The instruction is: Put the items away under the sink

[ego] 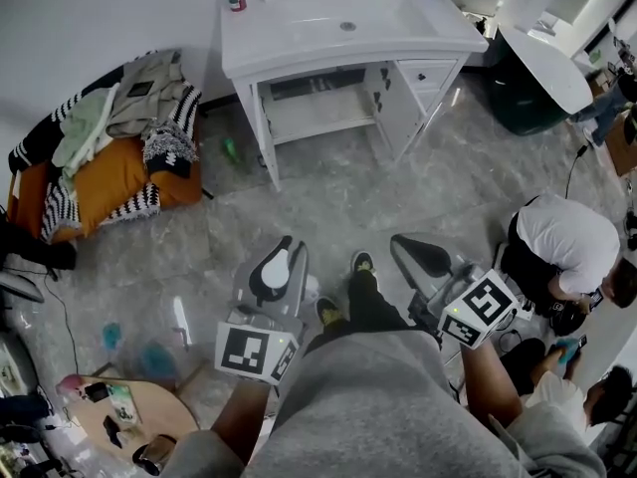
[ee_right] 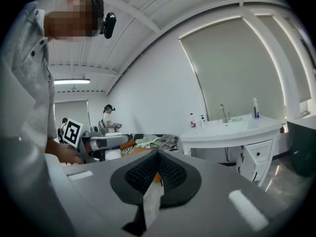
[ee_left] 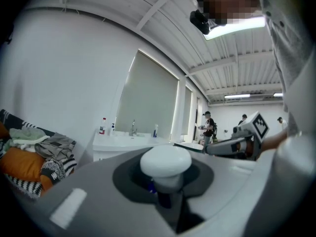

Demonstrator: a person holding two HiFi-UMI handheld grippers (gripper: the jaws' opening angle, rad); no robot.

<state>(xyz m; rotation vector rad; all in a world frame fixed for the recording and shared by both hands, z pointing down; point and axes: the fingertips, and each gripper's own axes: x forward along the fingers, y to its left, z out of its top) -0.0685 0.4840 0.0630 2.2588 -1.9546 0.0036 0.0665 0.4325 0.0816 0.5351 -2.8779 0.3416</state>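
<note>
Held out near level, side by side: left tongs (ego: 289, 252) and right tongs (ego: 410, 249).
The left clamped a white-capped item (ee_left: 165, 163); the right were together, empty. Well beyond, the sink cabinet (ego: 311, 114) stood open.

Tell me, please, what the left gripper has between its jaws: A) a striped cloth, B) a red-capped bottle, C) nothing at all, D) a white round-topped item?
D: the left gripper is closed on a white round-topped item. Its pale top fills the space between the jaws in the left gripper view and also shows there in the head view.
</note>
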